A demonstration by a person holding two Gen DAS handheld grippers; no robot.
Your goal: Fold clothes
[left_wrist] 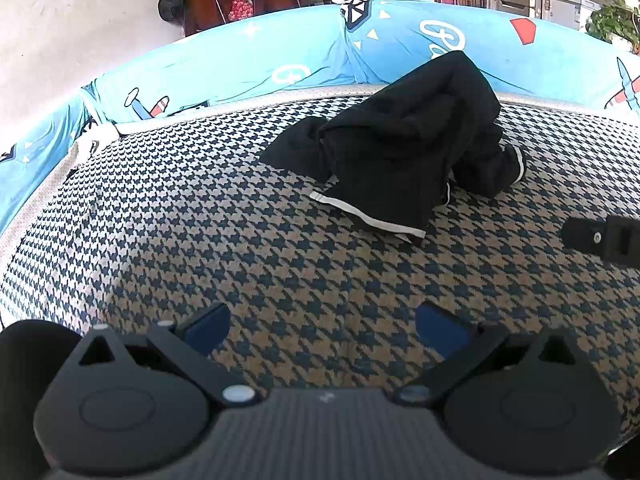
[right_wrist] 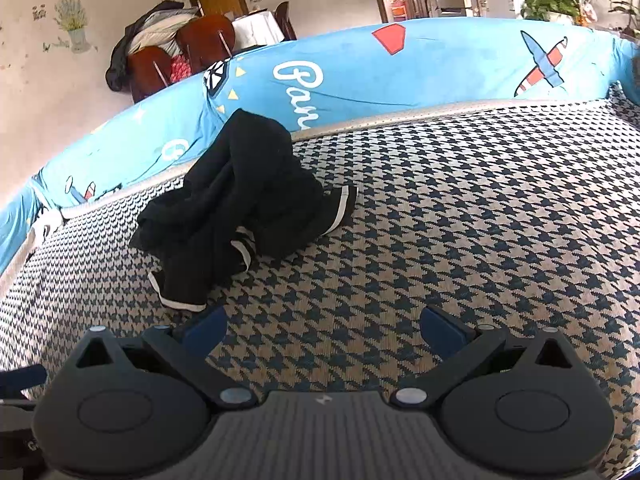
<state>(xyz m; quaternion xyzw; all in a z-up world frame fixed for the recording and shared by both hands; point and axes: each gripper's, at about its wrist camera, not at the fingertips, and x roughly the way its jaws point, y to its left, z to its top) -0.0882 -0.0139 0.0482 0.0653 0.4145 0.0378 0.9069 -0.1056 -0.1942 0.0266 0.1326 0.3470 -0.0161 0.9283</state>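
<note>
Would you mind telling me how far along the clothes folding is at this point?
Nothing looks done yet: the black garment lies crumpled in a heap on the checked cover, near the blue cushion. Nothing is in hand: the left gripper and right gripper are both open and empty, short of it. Spreading and folding remain.

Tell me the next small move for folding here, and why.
Probably bring the right claw forward and left to the white-striped hem nearest it. The black garment lies crumpled in a heap on the houndstooth cover, both claws are open and empty, and the left claw sits farther back.
</note>
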